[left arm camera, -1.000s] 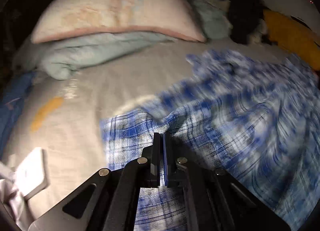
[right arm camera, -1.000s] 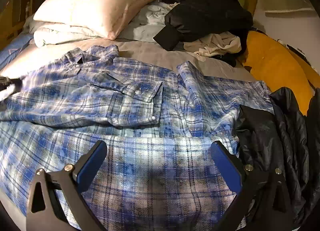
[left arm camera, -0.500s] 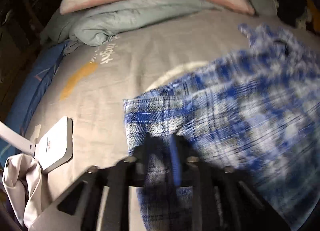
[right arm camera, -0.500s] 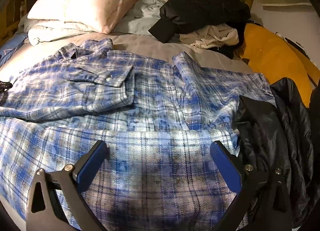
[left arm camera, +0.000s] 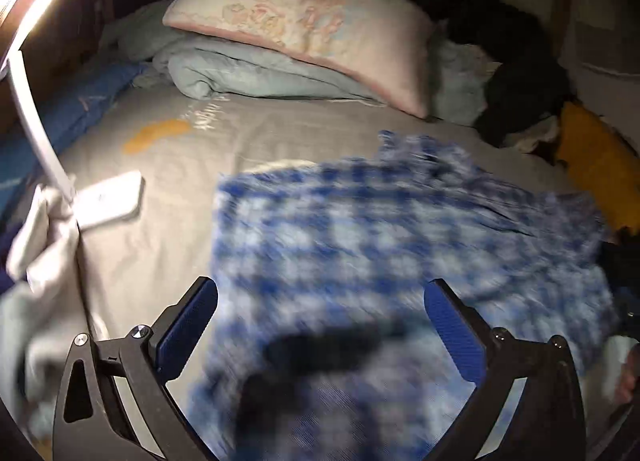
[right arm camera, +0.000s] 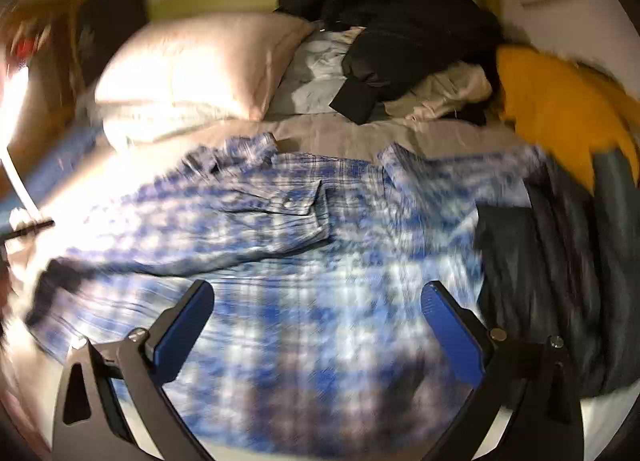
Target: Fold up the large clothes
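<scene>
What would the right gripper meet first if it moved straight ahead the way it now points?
Most likely the blue plaid shirt spread on the bed: the right gripper, open and empty, aims over its body toward the folded-in sleeve. The frame is blurred, so depth is uncertain.

Shirt (right arm camera: 304, 261) is laid flat on bed (right arm camera: 340, 137); pillow (right arm camera: 192, 69) is positioned behind it, clothes pile (right arm camera: 404, 33) behind-right, jacket (right arm camera: 560, 281) adjacent at right.
</scene>
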Available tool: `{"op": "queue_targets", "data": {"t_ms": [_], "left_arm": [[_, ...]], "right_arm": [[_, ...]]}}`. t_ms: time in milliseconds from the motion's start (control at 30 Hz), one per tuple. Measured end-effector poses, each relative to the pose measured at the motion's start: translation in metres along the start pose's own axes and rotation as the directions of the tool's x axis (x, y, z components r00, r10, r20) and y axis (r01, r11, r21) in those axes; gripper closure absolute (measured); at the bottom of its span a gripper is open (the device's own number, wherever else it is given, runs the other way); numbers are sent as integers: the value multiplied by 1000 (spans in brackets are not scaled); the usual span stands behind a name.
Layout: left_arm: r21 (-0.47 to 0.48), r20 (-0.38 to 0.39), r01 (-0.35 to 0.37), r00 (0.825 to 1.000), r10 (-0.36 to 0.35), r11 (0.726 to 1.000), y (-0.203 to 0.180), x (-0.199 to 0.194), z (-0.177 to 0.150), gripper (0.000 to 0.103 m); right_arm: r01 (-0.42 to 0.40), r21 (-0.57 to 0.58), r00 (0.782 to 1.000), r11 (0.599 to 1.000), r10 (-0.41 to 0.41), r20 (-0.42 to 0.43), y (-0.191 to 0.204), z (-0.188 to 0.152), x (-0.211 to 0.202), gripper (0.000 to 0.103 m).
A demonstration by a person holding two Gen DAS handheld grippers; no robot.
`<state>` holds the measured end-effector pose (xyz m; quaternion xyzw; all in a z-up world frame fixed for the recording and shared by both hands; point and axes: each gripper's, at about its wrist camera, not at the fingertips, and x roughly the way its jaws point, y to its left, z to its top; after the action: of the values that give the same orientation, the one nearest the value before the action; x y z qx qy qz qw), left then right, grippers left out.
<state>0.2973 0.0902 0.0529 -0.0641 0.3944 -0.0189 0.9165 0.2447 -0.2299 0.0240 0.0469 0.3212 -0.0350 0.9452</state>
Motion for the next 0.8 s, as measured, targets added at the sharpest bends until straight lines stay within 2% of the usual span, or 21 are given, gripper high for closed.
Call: {"op": "queue_targets", "data": {"t_ms": [67, 167, 267, 367, 400, 467, 567, 667, 767, 800], "left_arm": [[7, 4, 38, 999, -38, 999, -12, -16, -17, 0], [39, 6, 52, 999, -52, 998, -28, -30, -41, 0], [64, -45, 80, 996, -77, 995, -39, -32, -63, 0], [63, -102, 132, 987, -125, 989, -47, -33, -83, 0], [71, -111, 135, 986, -127, 988, -50, -33, -88, 0], [79, -111, 130, 986, -121, 988, -55, -33, -97, 0], [14, -118, 161, 980, -158, 987, -50, -28, -112, 0], [-84, -95, 173, 979, -180, 981, -41, -17, -126, 0], [-177, -122, 181, 971, -204, 967, -27, 3, -132, 1], [-213, -100, 195, 970, -220, 957, -21, 4, -133, 1]], "right_arm": [[-49, 60, 999, 997, 50, -13, -4, -8, -7, 0], [-44, 52, 999, 998, 46, -27, -3, -19, -12, 0], [-21, 18, 999, 1000, 22, -43, 2, -31, -14, 0], [-35, 10, 996, 999, 36, -84, 5, -48, -14, 0], [-17, 20, 996, 1000, 19, -89, 5, -54, -15, 0], [50, 115, 997, 992, -43, -71, -2, -70, -21, 0], [4, 214, 992, 977, 23, -123, -10, -87, -17, 1], [-42, 252, 979, 967, 89, -181, -14, -95, -3, 2], [-70, 237, 981, 969, 110, -158, -16, -92, 6, 2], [-79, 245, 981, 966, 119, -152, -18, -91, 8, 2]]}}
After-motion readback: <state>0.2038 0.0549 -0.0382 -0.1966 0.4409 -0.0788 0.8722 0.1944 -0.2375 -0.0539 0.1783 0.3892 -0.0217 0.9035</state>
